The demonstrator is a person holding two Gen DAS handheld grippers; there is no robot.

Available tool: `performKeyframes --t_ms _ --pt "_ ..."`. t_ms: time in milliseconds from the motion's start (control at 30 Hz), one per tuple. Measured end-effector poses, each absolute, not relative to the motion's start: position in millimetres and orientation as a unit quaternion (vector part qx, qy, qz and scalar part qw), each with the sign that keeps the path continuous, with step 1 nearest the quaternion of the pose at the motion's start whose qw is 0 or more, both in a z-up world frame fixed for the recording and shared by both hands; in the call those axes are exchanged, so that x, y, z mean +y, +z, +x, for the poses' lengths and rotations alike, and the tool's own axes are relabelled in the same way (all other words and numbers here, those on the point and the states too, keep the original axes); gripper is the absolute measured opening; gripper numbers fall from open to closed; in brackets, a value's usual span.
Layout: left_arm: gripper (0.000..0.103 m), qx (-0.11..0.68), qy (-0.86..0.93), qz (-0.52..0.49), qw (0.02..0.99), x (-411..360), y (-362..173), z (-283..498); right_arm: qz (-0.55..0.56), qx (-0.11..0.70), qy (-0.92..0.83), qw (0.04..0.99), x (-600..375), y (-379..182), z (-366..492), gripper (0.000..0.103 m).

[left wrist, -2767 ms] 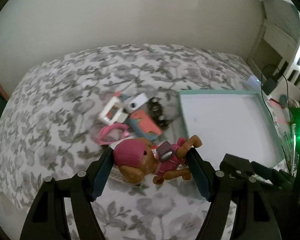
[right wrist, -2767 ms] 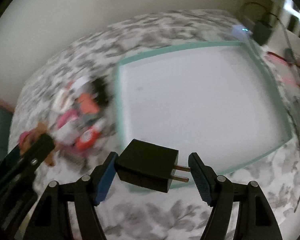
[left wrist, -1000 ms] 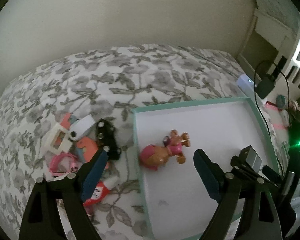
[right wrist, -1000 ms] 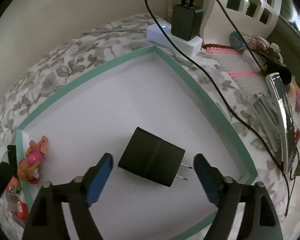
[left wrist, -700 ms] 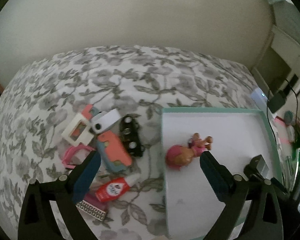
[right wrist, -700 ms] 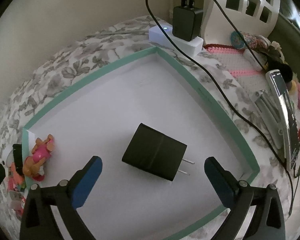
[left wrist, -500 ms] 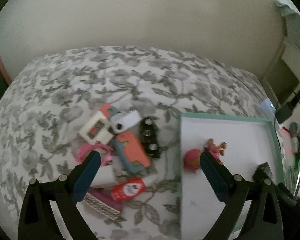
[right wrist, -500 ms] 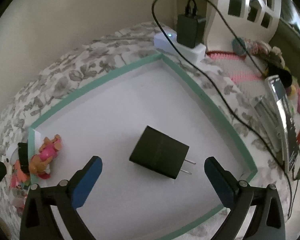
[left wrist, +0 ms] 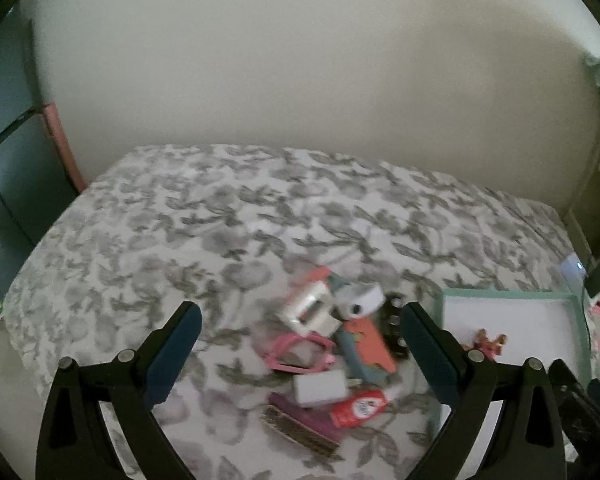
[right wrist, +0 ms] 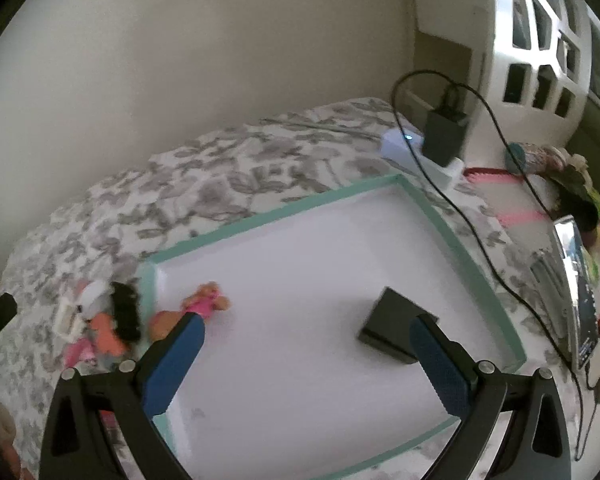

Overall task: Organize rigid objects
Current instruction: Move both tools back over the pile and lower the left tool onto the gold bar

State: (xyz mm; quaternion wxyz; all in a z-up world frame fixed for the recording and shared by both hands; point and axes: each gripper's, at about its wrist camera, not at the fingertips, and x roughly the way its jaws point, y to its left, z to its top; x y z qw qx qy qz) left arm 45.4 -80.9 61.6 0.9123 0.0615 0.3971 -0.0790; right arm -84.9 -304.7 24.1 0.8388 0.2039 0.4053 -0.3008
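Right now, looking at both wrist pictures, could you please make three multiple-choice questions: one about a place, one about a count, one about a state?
1. Where does the black charger lie?
A. In the teal-rimmed tray
B. On the floral bedspread
C. In the right gripper

2. How many objects lie in the tray?
A. None
B. Two
C. Five

3. How is the left gripper?
A. Shut on the doll
B. Shut, empty
C. Open, empty

Answers: 1 A, the charger rests on the tray's white floor. 2 B, only charger and doll are inside. 3 C, its jaws stand wide apart, holding nothing.
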Motion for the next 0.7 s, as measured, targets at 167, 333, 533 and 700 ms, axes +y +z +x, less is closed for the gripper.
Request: performKeyframes --t_ms 167,333,533,700 --pt "0.099 0.406 -0.054 0.041 0.911 -54.6 62.0 50.7 0.183 0.4 -0.269 0.857 -279.2 34.7 -75.4 0.103" --pt "0.099 0.444 -0.056 -0.014 0.894 -27.6 53.9 57.4 0.173 0.419 -0.247 0.856 -261.5 32.0 -61.8 0.103" --pt "0.099 0.469 -0.06 -0.02 0.881 -12.1 46.7 61.3 0.176 0.432 -0.21 0.859 -239.5 25.3 -44.7 0.103" --pt "0.099 0.471 -0.059 -0.013 0.88 -4.5 45.1 64.5 0.18 0.428 -0.177 0.868 -221.6 24.0 -33.7 0.103"
